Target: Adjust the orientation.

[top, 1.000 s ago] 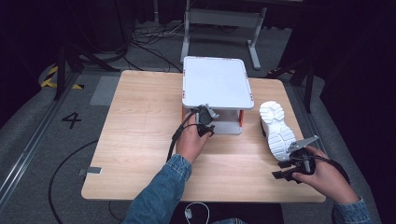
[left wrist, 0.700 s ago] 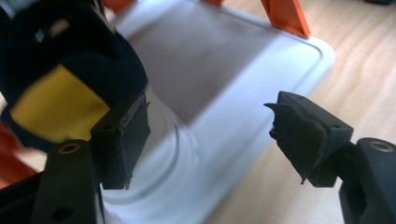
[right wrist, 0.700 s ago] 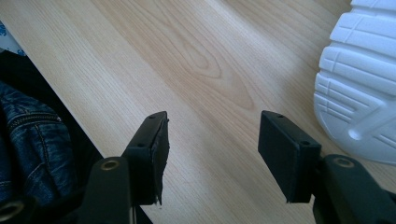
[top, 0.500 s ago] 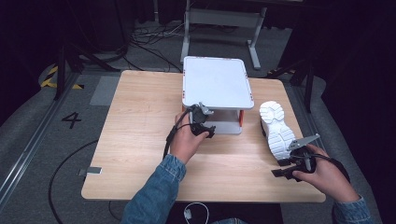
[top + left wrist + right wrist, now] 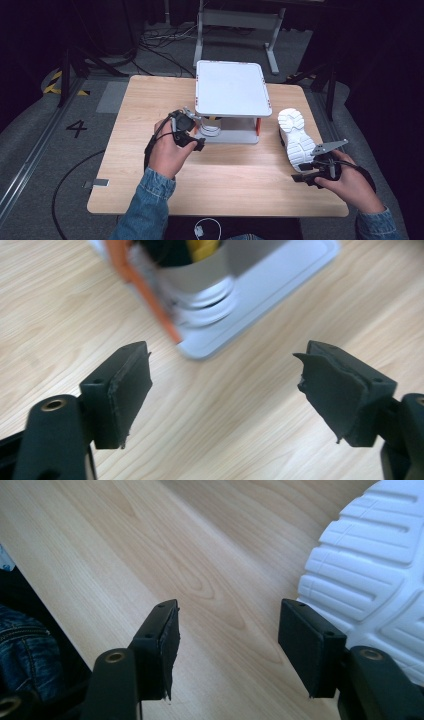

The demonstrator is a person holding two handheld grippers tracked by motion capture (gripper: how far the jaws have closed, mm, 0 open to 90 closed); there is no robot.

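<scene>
A light wooden counter point(image 5: 150, 100) carries a white two-tier stand point(image 5: 231, 95) set toward its far edge, near the middle. The stand has a flat white top with rounded corners, a grey-white base plate and thin orange-red posts at the corners. On the base plate, under the top, stands a silvery ribbed container point(image 5: 205, 287); its contents are blurred, showing dark and yellow. A white shoe point(image 5: 296, 139) lies near the counter's right edge, its chunky treaded sole turned up.

The left gripper point(image 5: 192, 135) hangs just in front of the stand's near left corner, jaws spread wide with only bare wood between them, grasping nothing. The right gripper point(image 5: 317, 162) sits near the counter's near right corner, just beside the shoe's near end, its jaws likewise released and apart, the sole just beside one jaw.
</scene>
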